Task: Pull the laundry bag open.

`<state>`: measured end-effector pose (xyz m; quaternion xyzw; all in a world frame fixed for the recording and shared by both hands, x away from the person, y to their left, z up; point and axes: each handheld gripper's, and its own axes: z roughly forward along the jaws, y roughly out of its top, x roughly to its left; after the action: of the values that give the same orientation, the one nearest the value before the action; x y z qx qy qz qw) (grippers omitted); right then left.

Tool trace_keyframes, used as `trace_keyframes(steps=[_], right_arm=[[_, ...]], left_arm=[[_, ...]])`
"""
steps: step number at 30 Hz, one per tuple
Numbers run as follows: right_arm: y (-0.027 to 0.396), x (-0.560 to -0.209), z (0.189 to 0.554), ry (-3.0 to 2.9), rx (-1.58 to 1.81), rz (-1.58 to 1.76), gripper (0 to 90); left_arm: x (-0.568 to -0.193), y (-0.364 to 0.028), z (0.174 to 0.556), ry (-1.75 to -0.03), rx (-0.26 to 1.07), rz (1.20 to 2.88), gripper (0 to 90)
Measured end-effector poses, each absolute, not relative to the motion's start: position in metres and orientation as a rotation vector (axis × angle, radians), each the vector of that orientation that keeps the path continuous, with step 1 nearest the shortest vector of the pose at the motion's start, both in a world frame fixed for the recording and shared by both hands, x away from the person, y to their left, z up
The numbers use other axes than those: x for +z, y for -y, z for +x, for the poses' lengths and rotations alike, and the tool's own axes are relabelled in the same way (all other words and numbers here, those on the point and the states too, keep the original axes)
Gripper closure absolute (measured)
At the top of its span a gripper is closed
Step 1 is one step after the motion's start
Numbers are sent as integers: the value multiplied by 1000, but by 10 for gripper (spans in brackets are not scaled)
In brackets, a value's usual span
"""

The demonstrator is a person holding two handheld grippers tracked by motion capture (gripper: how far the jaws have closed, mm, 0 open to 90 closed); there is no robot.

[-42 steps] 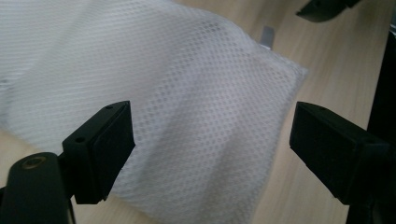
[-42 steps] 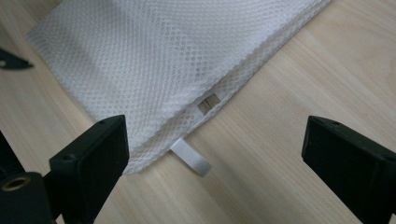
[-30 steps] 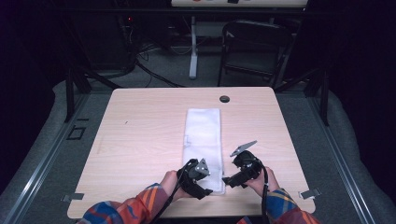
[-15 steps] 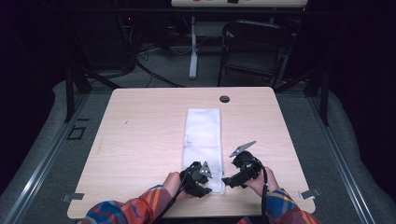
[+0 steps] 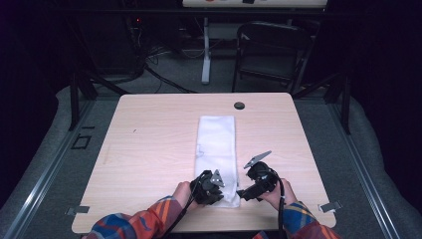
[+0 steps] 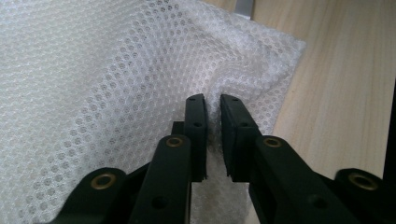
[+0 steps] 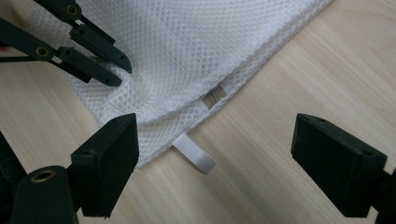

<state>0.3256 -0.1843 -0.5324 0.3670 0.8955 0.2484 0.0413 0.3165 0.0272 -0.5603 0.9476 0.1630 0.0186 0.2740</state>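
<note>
Left gripper has just been closing; jaws now pinch a fold of the white mesh fabric bag near its corner (presumably for lifting). Right gripper wide open, empty, straddling the bag's edge and white ribbon tab.

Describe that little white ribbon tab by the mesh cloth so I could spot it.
On the pale wooden table lies a long white mesh cloth. At its near end, a short, smooth white ribbon tab sticks out from under the cloth's edge onto bare wood. Unlike the dotted mesh, it is plain and glossy.
</note>
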Motion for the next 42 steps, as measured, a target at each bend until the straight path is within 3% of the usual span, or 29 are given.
trace_keyframes(steps=[5, 12, 19, 42], right_arm=[[183, -533, 325, -2739, 751, 1111, 276], [178, -539, 324, -2746, 771, 1087, 684], [166, -544, 324, -2767, 751, 1012, 894], [161, -561, 327, -2753, 801, 1014, 900]], left_arm=[[-559, -29, 318, -457, 31, 2529, 854], [-554, -32, 318, -474, 37, 2489, 856], [-547, -36, 319, -484, 37, 2458, 856], [-543, -43, 323, -533, 49, 2424, 852]])
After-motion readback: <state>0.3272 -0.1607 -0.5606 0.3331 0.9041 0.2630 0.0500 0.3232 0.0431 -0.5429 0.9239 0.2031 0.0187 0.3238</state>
